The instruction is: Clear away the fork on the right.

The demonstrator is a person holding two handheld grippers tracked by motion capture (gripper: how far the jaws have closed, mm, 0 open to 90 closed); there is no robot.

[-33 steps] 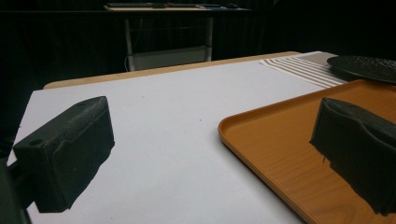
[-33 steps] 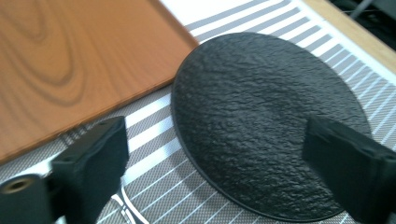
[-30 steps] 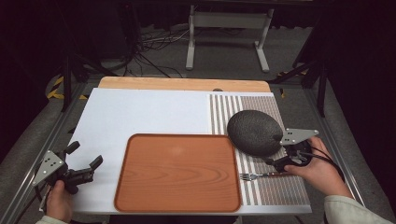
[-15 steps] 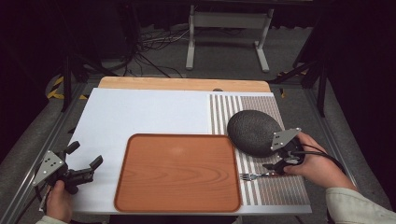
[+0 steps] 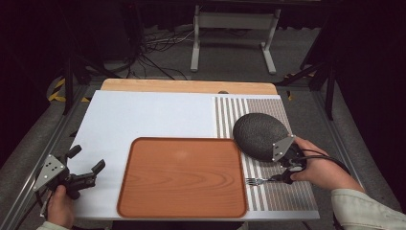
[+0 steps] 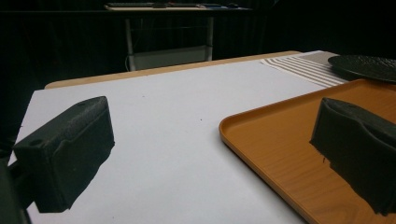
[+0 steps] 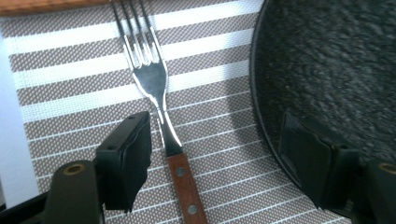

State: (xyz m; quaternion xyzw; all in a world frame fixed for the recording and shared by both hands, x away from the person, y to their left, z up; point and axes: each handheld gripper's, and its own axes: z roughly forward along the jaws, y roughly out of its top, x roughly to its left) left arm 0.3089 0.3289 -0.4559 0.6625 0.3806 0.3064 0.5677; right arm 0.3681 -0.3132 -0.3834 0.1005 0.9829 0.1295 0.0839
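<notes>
A fork (image 5: 261, 181) with a wooden handle lies on the striped placemat (image 5: 287, 201), tines toward the tray. In the right gripper view the fork (image 7: 156, 88) runs up between the two jaws. My right gripper (image 7: 217, 158) is open and straddles its handle, with one jaw standing over the rim of the dark speckled plate (image 7: 336, 65). From above, the right gripper (image 5: 283, 176) sits at the fork's handle end, just below the plate (image 5: 258, 134). My left gripper (image 5: 87, 159) is open over the white table at the front left, holding nothing.
An orange wood-grain tray (image 5: 182, 175) lies bare at the front centre, and its rim (image 6: 261, 140) passes between the left jaws. The white tabletop (image 5: 143, 115) stretches behind it. A wooden strip (image 5: 186, 86) edges the far side.
My right gripper has come down from beside the plate toward the front of the table and now straddles the fork's handle. The left gripper has not moved.
</notes>
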